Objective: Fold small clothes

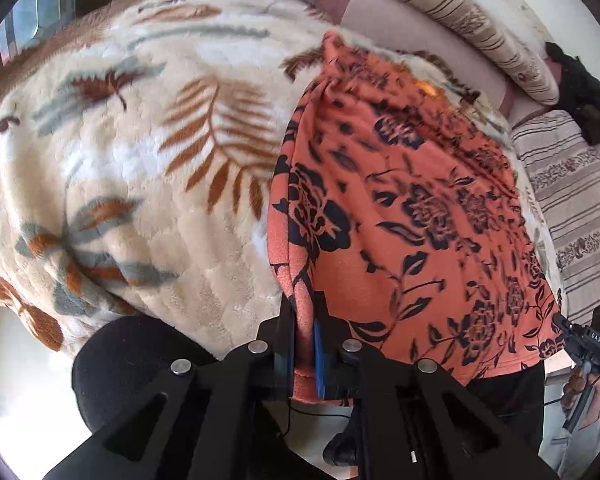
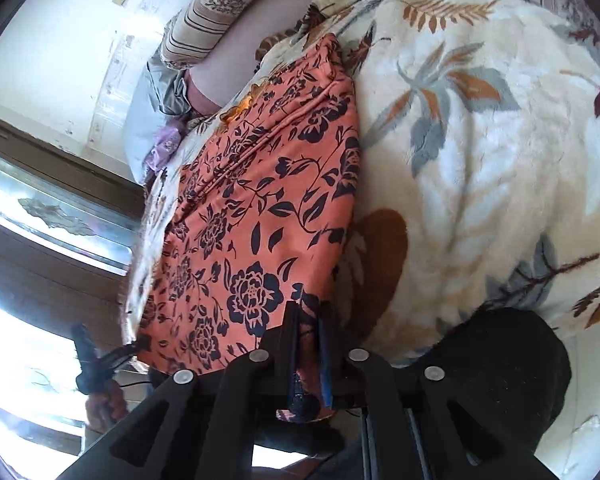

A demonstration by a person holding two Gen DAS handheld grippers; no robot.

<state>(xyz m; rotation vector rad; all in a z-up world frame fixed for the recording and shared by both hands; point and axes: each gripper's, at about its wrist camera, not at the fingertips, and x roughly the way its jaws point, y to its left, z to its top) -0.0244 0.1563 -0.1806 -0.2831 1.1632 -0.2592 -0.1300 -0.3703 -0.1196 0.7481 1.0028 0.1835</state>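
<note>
Spread lengthwise over a plush cream blanket (image 1: 148, 168) with brown and grey leaf print: an orange knit garment (image 1: 400, 200) patterned with dark navy flowers, near edge hanging just past the blanket's edge. Pinched at that near edge, on one corner, by the left tongs (image 1: 305, 320), black fingers with blue pads (image 1: 318, 356) pressed together on a fold of the orange cloth, fabric bunched between them and poking out below. Pinched at the other near corner by the right tongs (image 2: 309, 320), pads likewise squeezed onto the flowered fabric, a crumpled bit of it showing under the fingers. Visible in the left wrist view at the far right edge: the other black handheld tool (image 1: 588, 344) gripped by a hand (image 1: 580, 388), touching the garment's corner there. Seen in the right wrist view at lower left: the left tool's dark handle (image 2: 92, 360) in a hand (image 2: 104, 404), against a bright window (image 2: 28, 340). Beyond the garment, beige pillows with brown stripes (image 1: 460, 20) along a pale pink sheet (image 1: 412, 28). A striped beige cloth (image 1: 572, 208) lying to the right of the blanket. A round black cushioned seat (image 2: 512, 360) just below the blanket's edge.
</note>
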